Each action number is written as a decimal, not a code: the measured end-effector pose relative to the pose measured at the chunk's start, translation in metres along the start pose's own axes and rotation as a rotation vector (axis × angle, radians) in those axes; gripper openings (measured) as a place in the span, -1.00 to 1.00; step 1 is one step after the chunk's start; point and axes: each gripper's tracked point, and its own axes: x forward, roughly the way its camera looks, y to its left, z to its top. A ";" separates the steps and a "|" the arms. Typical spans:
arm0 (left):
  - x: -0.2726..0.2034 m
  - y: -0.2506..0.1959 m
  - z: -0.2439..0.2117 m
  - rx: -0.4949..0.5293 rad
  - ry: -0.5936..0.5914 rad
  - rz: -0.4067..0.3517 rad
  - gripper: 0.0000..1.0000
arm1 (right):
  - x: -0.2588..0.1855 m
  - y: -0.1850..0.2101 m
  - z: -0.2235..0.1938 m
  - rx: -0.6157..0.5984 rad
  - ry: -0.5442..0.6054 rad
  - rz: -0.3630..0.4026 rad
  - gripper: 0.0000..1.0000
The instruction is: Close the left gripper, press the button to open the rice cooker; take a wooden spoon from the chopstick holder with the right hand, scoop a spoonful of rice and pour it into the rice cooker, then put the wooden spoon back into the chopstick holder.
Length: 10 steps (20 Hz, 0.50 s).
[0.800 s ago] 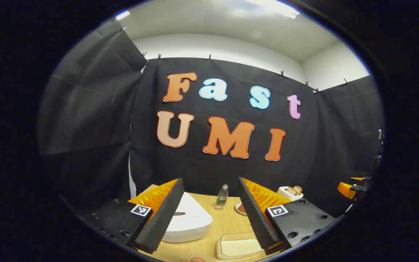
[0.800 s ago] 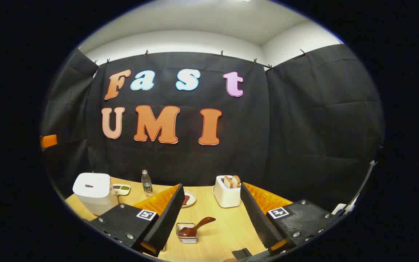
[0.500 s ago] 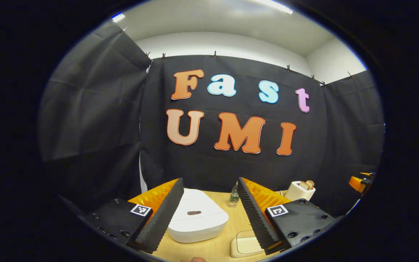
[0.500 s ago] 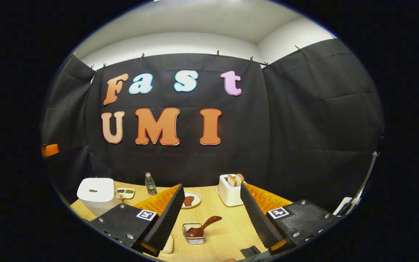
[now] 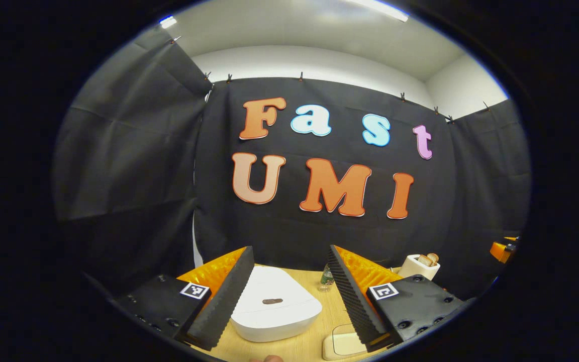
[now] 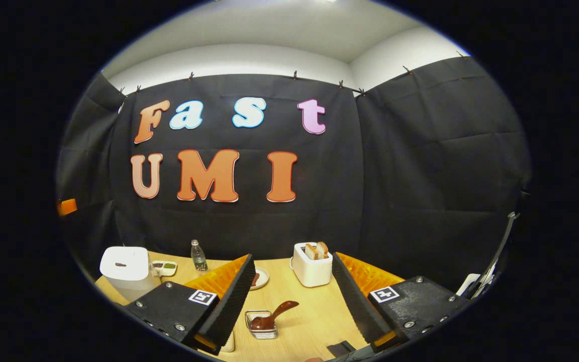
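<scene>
While both jaws gape, one rice cooker and seemingly one wooden spoon wait.

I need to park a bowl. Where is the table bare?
Bare wood lies between the toaster and the wire holder with the wooden spoon. It is crowded around the rice cooker, sauce dish and bottle.

Toaster with bread, water bottle, small plate on table.
</scene>
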 end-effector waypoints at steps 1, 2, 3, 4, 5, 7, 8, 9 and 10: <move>-0.002 0.001 0.000 -0.002 -0.003 0.003 0.97 | -0.002 0.004 -0.001 -0.009 0.004 0.016 0.91; -0.004 0.004 0.000 0.000 0.001 0.012 1.00 | -0.004 0.004 -0.003 -0.020 0.008 0.014 0.91; -0.006 0.006 0.000 0.002 0.004 0.021 1.00 | -0.005 0.001 -0.004 -0.033 0.010 0.008 0.91; -0.009 0.006 0.004 0.006 -0.005 0.020 1.00 | -0.007 0.001 -0.001 -0.044 0.004 0.004 0.91; -0.010 0.005 0.008 0.012 -0.015 0.019 0.99 | -0.010 0.003 0.001 -0.051 -0.003 0.009 0.91; -0.012 0.004 0.011 0.024 -0.022 0.012 1.00 | -0.012 0.007 0.008 -0.046 -0.014 0.022 0.91; -0.013 0.004 0.012 0.032 -0.027 0.011 1.00 | -0.012 0.008 0.011 -0.041 -0.019 0.025 0.91; -0.014 0.002 0.014 0.039 -0.030 0.008 1.00 | -0.011 0.007 0.013 -0.039 -0.022 0.025 0.91; -0.014 0.002 0.014 0.041 -0.031 0.006 1.00 | -0.010 0.007 0.014 -0.038 -0.023 0.022 0.91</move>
